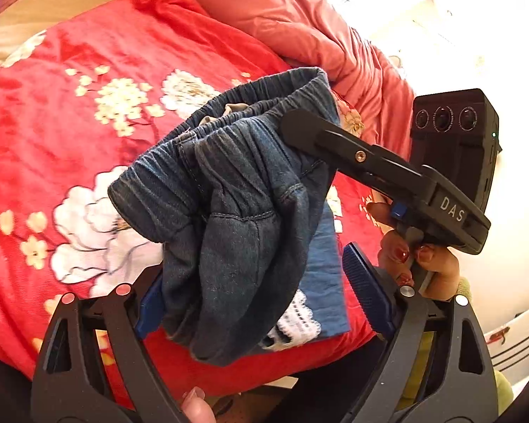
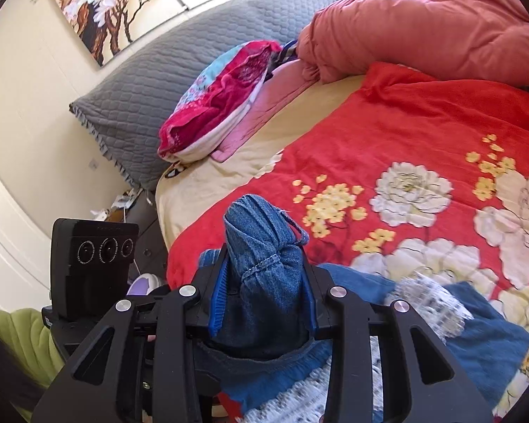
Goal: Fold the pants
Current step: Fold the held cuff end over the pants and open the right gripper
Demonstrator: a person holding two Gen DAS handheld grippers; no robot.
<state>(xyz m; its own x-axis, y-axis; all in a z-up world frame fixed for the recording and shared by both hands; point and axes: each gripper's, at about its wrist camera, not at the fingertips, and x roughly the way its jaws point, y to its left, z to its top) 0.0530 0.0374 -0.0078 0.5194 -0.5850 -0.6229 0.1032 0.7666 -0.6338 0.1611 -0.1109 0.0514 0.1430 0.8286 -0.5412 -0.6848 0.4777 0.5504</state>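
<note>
**A:** Two grippers are in play, and neither one is laying down a fold yet. You are holding the pants [image 1: 229,190] bunched up in the air above the red floral blanket [image 1: 70,112], so I am judging the task as barely begun: no leg is lying flat and no crease is showing.

**B:** Which gripper is doing the holding?

**A:** Your right gripper [image 2: 262,289] is clamping a wad of denim between its blue pads [image 2: 218,299], with the cloth poking out past the fingertips. In the left view it is reaching in from the right, near the elastic waistband [image 1: 264,86]. Your left gripper [image 1: 261,296] is standing with its jaws apart around the hanging bundle; the cloth is covering the left pad, and I am not seeing it squeezing anything.

**B:** And what is left to do?

**A:** Nearly everything, as I am reading it. You are still needing to spread the pants out on the bed, line the legs up, then fold them over. Another blue garment with white lace [image 1: 321,303] is lying on the blanket right under the bundle, so you are risking setting the pants down on top of it.
</note>
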